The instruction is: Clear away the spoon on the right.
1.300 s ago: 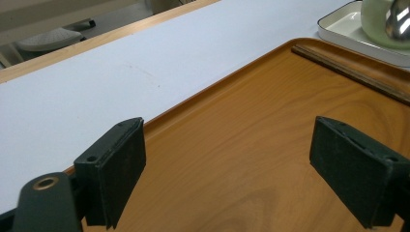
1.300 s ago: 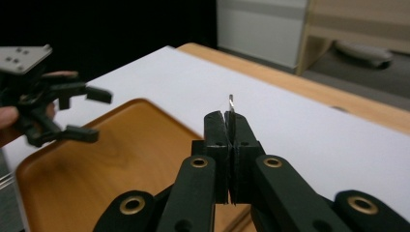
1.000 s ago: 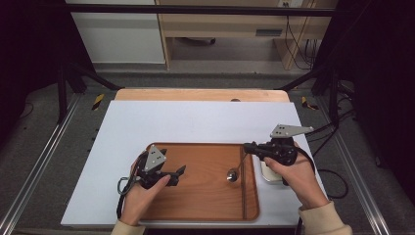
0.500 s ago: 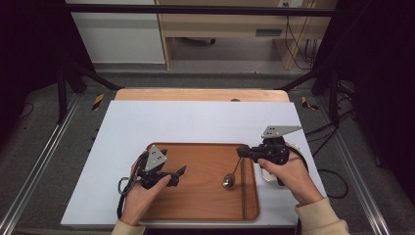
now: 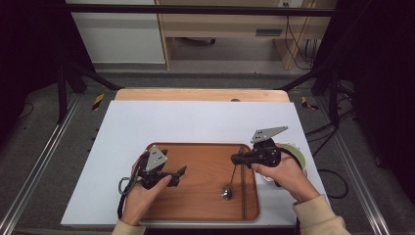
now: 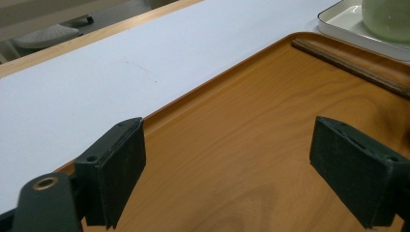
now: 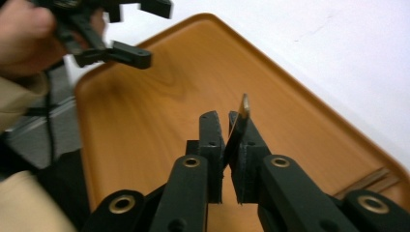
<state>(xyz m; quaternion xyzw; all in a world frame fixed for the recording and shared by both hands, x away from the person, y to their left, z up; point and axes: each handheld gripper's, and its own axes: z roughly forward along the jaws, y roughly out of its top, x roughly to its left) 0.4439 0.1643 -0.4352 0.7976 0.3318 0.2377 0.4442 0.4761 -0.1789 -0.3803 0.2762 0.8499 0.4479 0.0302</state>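
Spoon [image 5: 230,183] lower, inside tray [image 5: 195,215] edge

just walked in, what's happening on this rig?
A person works two handheld grippers over a wooden tray. The right gripper has a spoon by the handle tip, bowl hanging down to the tray; its jaws have just been opening slightly, with the handle between them. The left gripper rests open on the tray, holding nothing. A white dish sits right of the tray.
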